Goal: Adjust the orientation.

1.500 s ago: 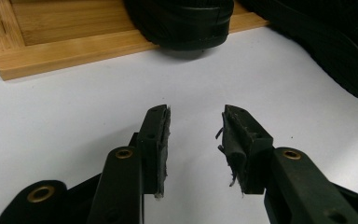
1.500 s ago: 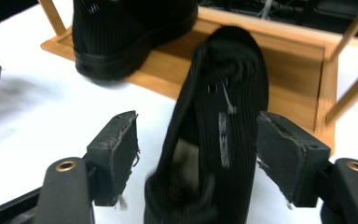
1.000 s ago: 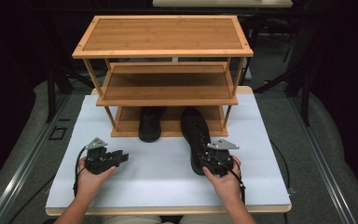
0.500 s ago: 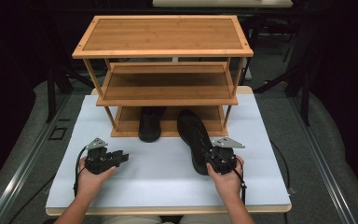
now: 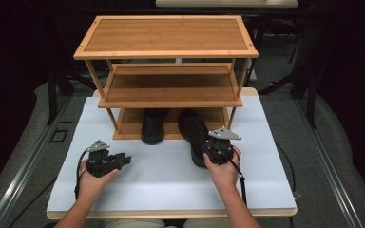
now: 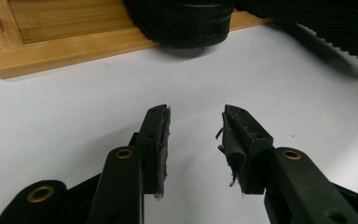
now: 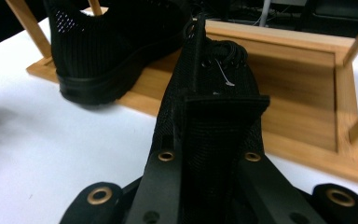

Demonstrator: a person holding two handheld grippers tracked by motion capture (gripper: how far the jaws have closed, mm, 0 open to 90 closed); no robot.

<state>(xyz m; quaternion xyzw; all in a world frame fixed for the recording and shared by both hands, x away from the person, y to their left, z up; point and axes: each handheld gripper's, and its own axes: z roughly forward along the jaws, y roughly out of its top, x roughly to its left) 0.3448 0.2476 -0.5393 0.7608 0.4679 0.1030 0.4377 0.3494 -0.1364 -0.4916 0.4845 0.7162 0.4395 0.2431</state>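
Now your right gripper (image 5: 217, 151) is clenched on the heel collar of the black knit lace-up shoe (image 5: 194, 135), with the knit fabric pinched between the jaws in the right gripper view (image 7: 213, 140). That shoe lies mostly on the white table top (image 5: 171, 175), its toe just reaching the front edge of the bottom shelf of the three-tier bamboo shoe rack (image 5: 166, 52). The matching second black shoe (image 5: 153, 124) already sits on that bottom shelf, its heel hanging over the front lip, just beside the one you hold.

Judging by this, the step in hand is sliding the held shoe in alongside its mate. Lift the heel only slightly so the sole clears the raised bamboo lip, then push straight forward, keeping the toe pointed at the open gap between the parked shoe and the right-hand rack post (image 5: 231, 118). The collar is soft and could slip or fold, so keep your squeeze steady and avoid twisting. Watch that the toe does not nudge the other shoe.

Your left gripper (image 5: 119, 160) rests on the table, jaws released and empty (image 6: 196, 135); keep it clear.
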